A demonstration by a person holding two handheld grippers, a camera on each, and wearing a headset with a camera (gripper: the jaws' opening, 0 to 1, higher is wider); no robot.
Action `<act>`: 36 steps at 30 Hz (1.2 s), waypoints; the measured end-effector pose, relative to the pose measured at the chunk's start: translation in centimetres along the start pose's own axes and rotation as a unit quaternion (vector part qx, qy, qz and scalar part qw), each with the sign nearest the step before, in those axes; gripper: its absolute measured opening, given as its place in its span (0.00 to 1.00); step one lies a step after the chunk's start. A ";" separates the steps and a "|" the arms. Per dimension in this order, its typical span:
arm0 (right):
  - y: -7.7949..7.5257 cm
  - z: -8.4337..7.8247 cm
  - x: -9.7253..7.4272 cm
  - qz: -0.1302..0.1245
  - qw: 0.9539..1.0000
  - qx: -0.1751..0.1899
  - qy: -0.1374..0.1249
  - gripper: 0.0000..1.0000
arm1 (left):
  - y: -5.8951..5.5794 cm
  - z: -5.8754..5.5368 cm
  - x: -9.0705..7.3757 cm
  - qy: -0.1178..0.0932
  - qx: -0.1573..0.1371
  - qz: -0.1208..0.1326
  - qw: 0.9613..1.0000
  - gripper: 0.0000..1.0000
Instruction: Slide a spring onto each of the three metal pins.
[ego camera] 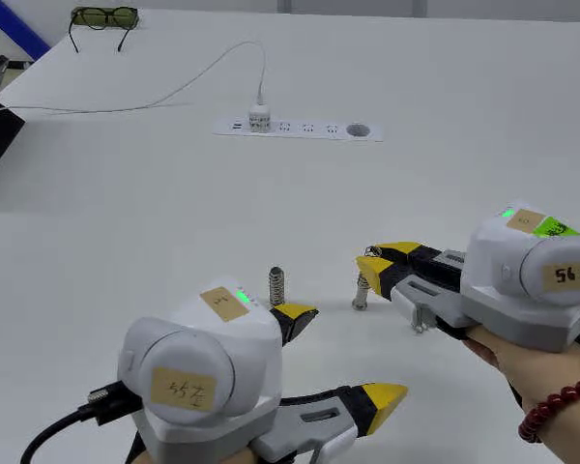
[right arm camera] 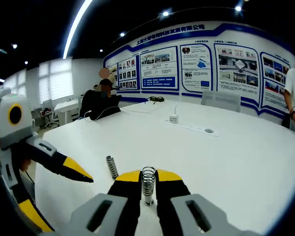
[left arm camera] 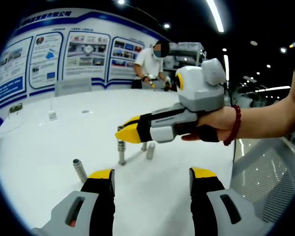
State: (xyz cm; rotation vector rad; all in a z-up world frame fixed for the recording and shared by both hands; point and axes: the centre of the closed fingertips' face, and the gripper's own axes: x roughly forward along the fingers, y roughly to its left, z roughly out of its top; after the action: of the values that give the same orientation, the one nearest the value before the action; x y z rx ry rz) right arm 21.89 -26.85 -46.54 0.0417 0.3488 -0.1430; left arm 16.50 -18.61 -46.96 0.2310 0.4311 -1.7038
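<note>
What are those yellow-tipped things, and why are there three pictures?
No robot here: a person holds one grabbing tool in each hand. The big picture comes from a camera on the person's head; each round picture comes from a camera on one tool. On the white table are a power strip, glasses and little metal pins. The right gripper pinches a spring between its fingers. The left gripper is open, holding nothing. A second spring stands nearby.

Label (ego camera: 568, 276) on right gripper (ego camera: 369, 261): "56"; wall posters (right arm camera: 196, 59) unreadable
</note>
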 end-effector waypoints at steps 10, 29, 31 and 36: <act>0.1 -1.2 0.4 0.002 1.000 0.005 0.019 0.12 | 0.1 0.0 -0.1 0.000 -0.001 0.002 1.000 0.63; 0.1 -3.1 1.0 -0.005 0.999 0.020 0.048 0.12 | 0.1 0.1 -0.2 -0.003 -0.002 0.003 1.000 0.63; 0.2 -3.3 1.1 -0.005 0.998 0.021 0.052 0.12 | 0.0 0.2 -0.2 -0.004 -0.001 0.002 1.000 0.63; 0.1 -3.4 1.1 -0.003 0.998 0.018 0.056 0.11 | -0.1 0.2 -0.2 -0.004 0.001 0.001 1.000 0.63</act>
State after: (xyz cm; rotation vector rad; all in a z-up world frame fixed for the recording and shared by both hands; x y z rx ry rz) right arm 21.77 -26.70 -50.16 0.0840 0.4585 -0.1529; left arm 16.46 -18.54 -46.65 0.2256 0.4221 -1.7023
